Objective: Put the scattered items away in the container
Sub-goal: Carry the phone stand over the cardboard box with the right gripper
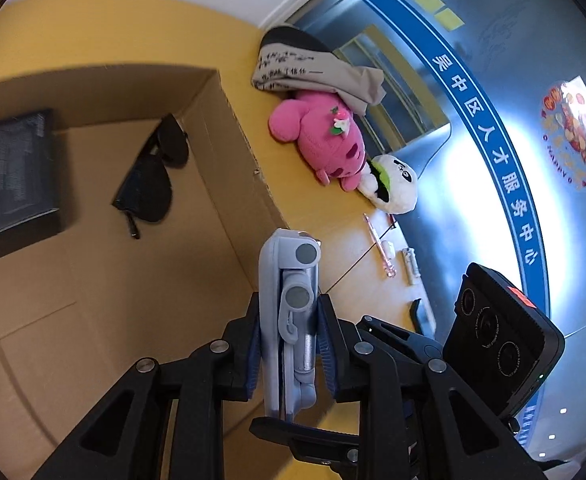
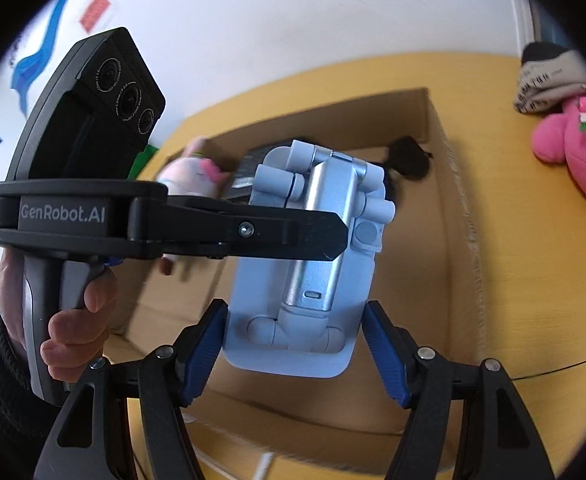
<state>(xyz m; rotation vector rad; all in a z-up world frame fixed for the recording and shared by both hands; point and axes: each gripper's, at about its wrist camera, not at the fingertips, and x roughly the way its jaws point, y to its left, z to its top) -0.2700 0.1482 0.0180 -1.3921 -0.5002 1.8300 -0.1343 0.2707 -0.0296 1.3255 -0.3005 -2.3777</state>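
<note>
Pale blue folding phone stand held over open cardboard box, clamped edgewise by left gripper, jaws narrow, blue pads pressed on both sides. Same stand bracketed across wide face by right gripper; left pad touching, contact at right pad not clearly made out.

Inside box: black box at 9 o'clock, sunglasses at 10.

On yellow table at 1 o'clock: pink plush, white plush, printed cloth, pen.

Small pink toy blurred, partly hidden behind left gripper.
</note>
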